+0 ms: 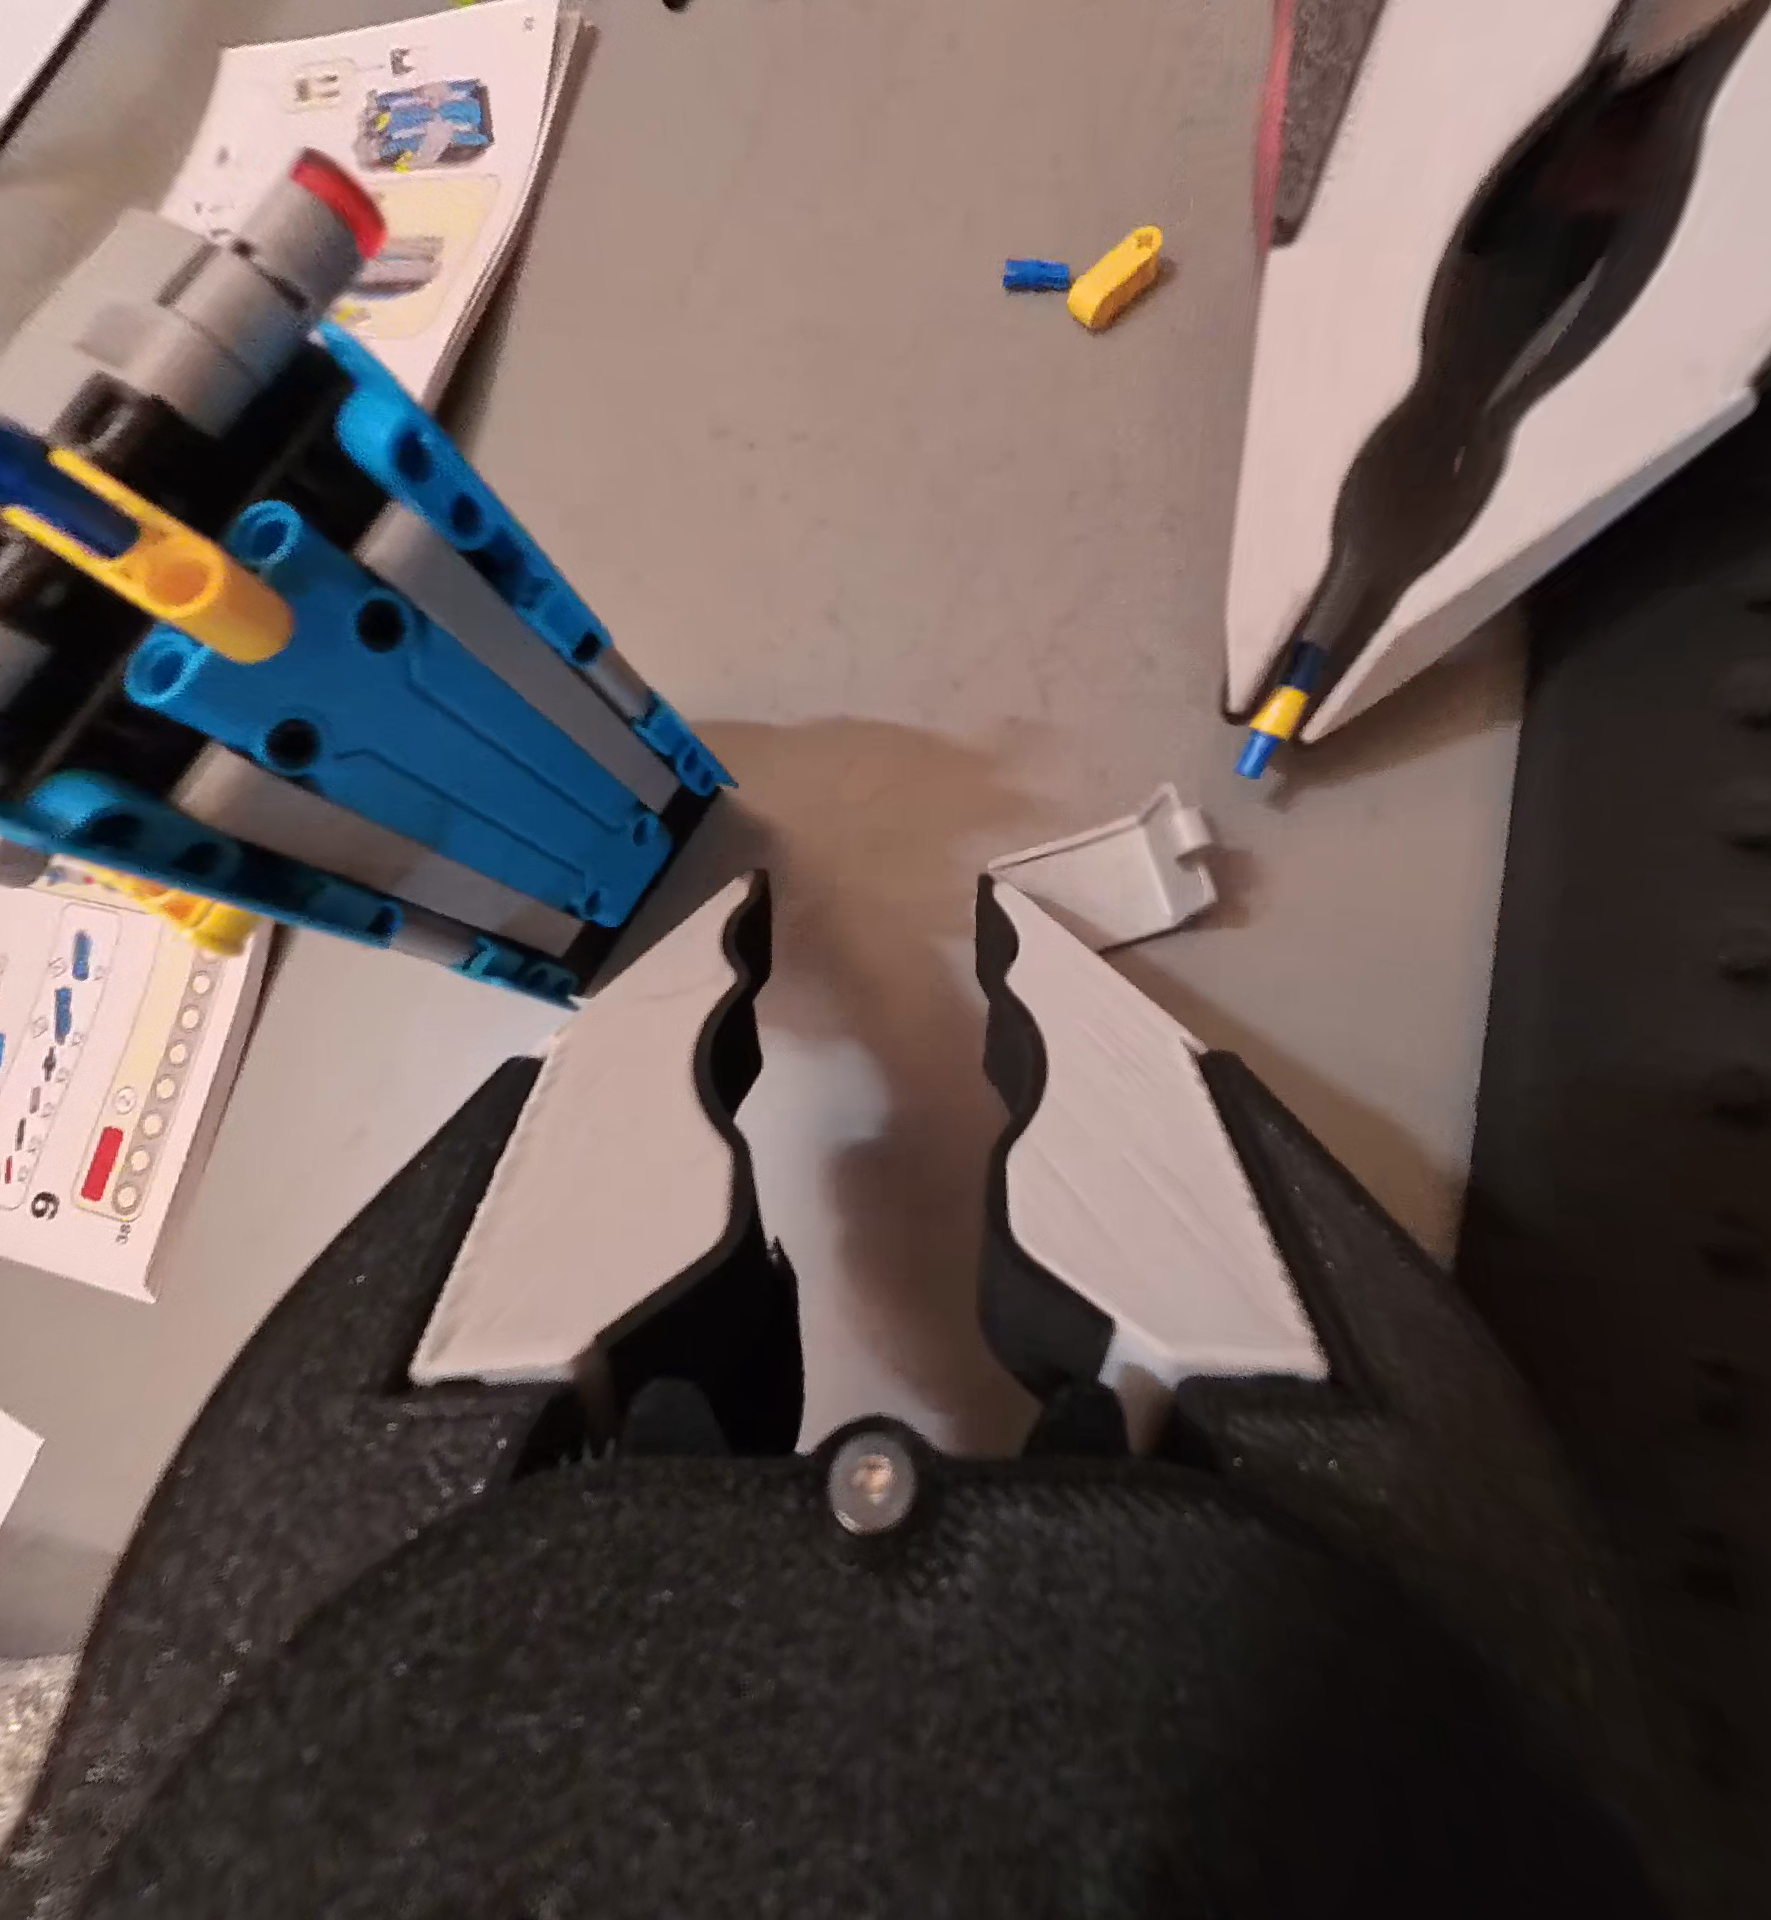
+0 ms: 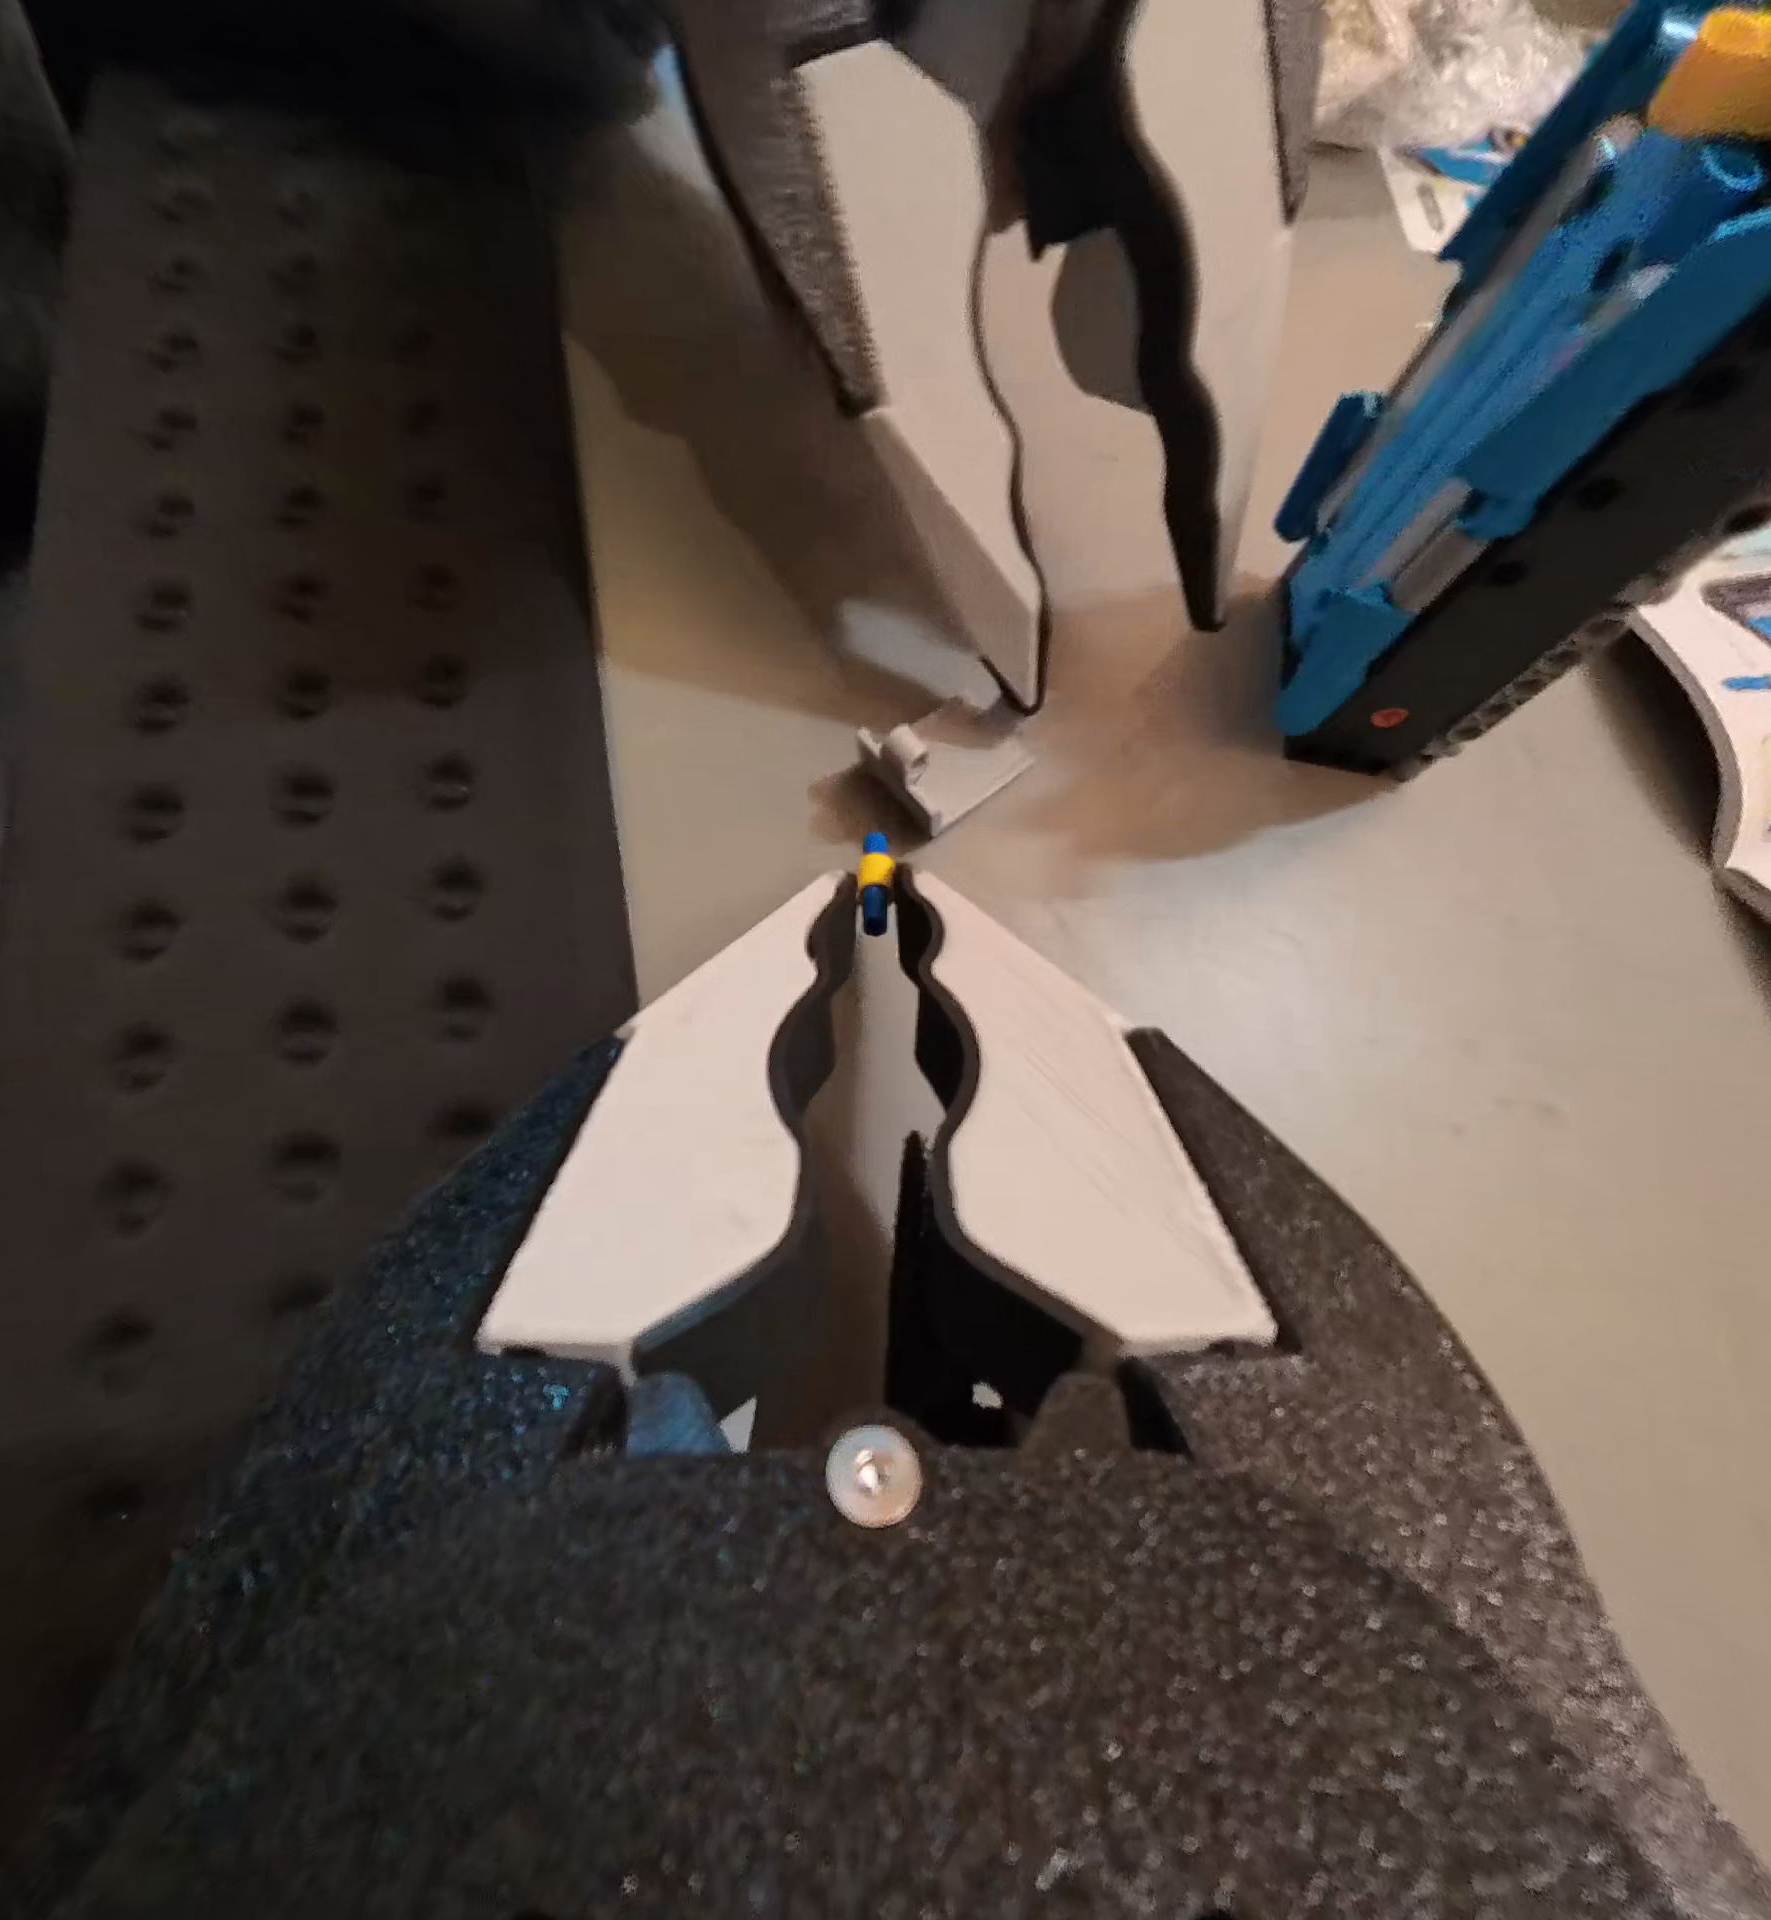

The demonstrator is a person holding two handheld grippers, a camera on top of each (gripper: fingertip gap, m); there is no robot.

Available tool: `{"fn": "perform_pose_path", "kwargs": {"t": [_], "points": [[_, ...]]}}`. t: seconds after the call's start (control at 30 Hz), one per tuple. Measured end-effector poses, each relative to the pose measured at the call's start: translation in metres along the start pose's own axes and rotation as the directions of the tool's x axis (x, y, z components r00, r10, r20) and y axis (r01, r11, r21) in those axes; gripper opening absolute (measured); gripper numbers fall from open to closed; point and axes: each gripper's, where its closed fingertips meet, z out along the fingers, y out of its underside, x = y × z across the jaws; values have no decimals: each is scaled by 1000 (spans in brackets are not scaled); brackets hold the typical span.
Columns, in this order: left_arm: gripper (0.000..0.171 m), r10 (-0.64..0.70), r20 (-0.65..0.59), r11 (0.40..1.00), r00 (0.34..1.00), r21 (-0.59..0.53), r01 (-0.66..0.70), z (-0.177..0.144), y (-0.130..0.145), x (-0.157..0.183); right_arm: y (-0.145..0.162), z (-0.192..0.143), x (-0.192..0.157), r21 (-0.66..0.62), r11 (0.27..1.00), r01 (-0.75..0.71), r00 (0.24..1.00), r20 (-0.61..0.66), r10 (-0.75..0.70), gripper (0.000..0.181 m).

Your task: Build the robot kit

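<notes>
My left gripper (image 1: 870,899) is open and empty, with its tips close to the grey table (image 1: 860,468). A blue, black and grey brick-built model (image 1: 393,675) stands on end just left of its left finger. A small grey panel piece (image 1: 1120,873) lies by its right finger. My right gripper (image 2: 876,883) is shut on a small blue pin with a yellow bush (image 2: 873,883), held just short of the grey panel piece (image 2: 938,774). The left wrist view shows that pin (image 1: 1276,717) in the right gripper's tips. The right wrist view shows the left gripper (image 2: 1109,644) and the model (image 2: 1483,520).
A loose yellow piece (image 1: 1115,275) and a blue pin (image 1: 1035,273) lie farther back on the table. Instruction booklets (image 1: 81,1091) lie at the left and under the model. A dark dimpled surface (image 2: 289,727) borders the table on the right gripper's left side.
</notes>
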Motion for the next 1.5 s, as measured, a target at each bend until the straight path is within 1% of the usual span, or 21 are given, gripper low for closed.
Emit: {"fn": "perform_pose_path", "kwargs": {"t": [0.1,0.17,0.23,0.33,0.4,0.43,0.47,0.53,0.6,0.67,0.73,0.83,0.87,0.9,1.07,1.13,1.17,1.23,1.27,1.43,1.5], "points": [[39,-35,-24,998,999,53,36,-10,-8,-6,-4,-3,1,28,1000,-15,1000,4,14,7],[39,-63,-93,993,994,94,72,-19,-13,-3,-5,-5,5,46,997,-63,998,11,63,7],[36,-61,-195,994,979,80,78,-23,-8,9,-5,-7,12,55,995,-88,996,-6,89,7],[31,-63,-242,996,968,52,77,-16,3,16,-10,-4,24,68,996,-64,998,-12,65,7],[29,-90,-252,993,964,55,107,-10,1,17,-13,0,35,61,998,-33,999,-4,33,7],[27,-98,-265,992,959,55,116,-7,1,20,-14,4,34,59,998,-32,999,44,30,7],[25,-99,-278,992,955,47,116,-5,3,22,-13,10,34,36,999,-35,996,82,32,7],[23,-97,-263,995,960,10,103,2,10,23,-8,21,38,-23,1000,11,995,99,-8,7],[15,-80,-270,996,959,14,87,2,9,25,-4,31,37,-76,996,49,991,125,-40,7],[15,-63,-264,997,962,20,70,3,8,27,-4,34,41,-74,996,49,992,120,-39,7],[15,-53,-256,998,965,25,62,5,5,28,-8,32,39,-44,999,25,989,146,-18,7],[15,-59,-262,997,963,24,68,6,5,28,-8,31,35,-40,999,13,985,174,-6,7],[15,-66,-271,997,960,22,75,6,5,28,-7,31,29,-43,999,11,979,204,-2,7],[14,-71,-287,997,955,19,79,6,5,30,-5,32,22,-50,999,7,973,232,5,7],[5,-68,-314,997,947,20,78,4,5,33,-7,33,12,-51,999,-3,965,260,16,7],[6,-39,-303,998,952,30,50,4,4,35,-8,34,10,-50,999,8,966,260,5,7],[9,-19,-288,999,958,37,31,5,4,34,-8,34,8,-48,999,12,965,263,1,7],[27,1,-232,999,973,46,10,6,3,26,-8,34,7,-47,999,15,964,266,-2,7],[31,8,-234,999,972,49,4,6,3,26,-8,34,6,-46,999,18,963,268,-5,7],[31,63,-381,993,922,117,-20,-3,-5,37,-8,33,2,-31,997,66,958,280,-55,7],[29,85,-411,992,908,118,-40,-2,-6,35,-7,31,0,-21,996,88,956,282,-79,7]]}}
